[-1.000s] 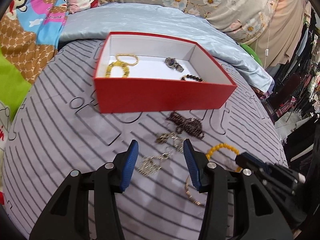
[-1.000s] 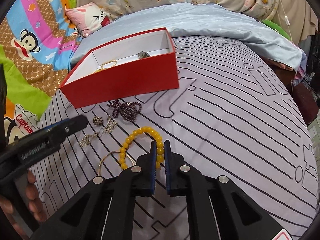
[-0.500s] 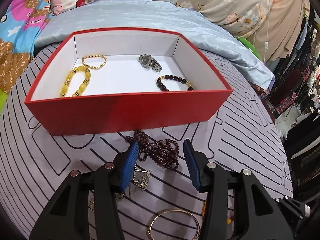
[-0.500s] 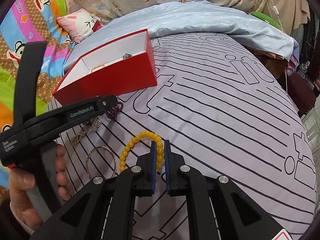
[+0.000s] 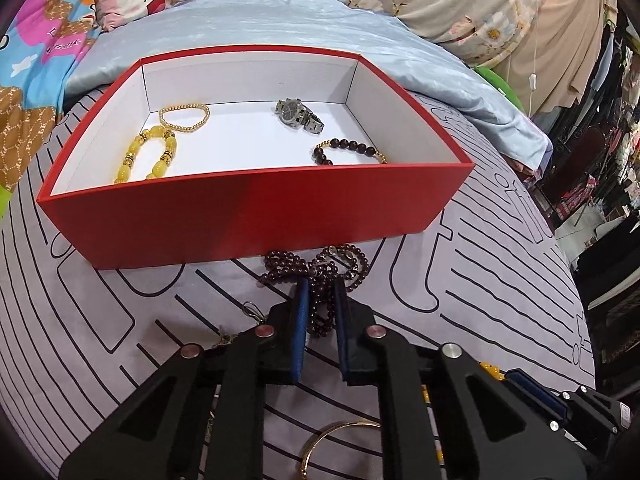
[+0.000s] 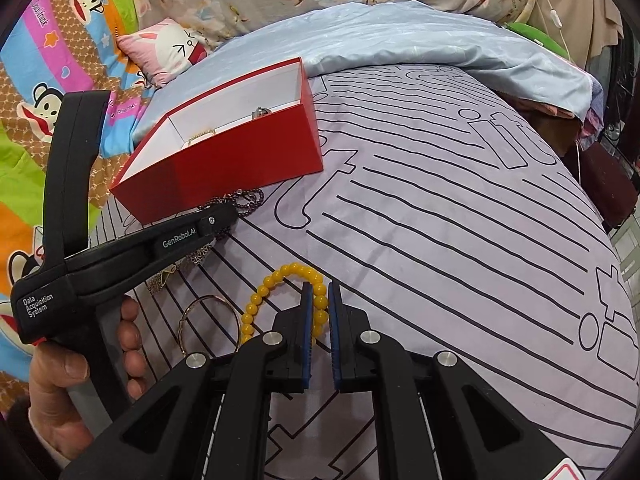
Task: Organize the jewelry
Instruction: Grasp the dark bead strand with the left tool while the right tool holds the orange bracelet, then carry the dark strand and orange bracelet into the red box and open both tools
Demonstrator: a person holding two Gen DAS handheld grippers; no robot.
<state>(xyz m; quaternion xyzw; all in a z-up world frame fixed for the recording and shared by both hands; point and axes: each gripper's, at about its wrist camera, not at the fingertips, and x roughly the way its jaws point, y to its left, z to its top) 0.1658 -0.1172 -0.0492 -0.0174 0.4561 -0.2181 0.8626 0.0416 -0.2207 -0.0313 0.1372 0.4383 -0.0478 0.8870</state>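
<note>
Dark bead necklace [image 5: 320, 276] in left gripper [image 5: 320, 300], yellow bracelet [image 6: 316, 300] in right gripper [image 6: 319, 300]

Red box [image 5: 256, 216] wall ahead, open-topped.

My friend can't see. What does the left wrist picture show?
The left gripper closes around a dark bead necklace lying on the striped bedsheet, just before a red box holding three bracelets and a watch.
</note>
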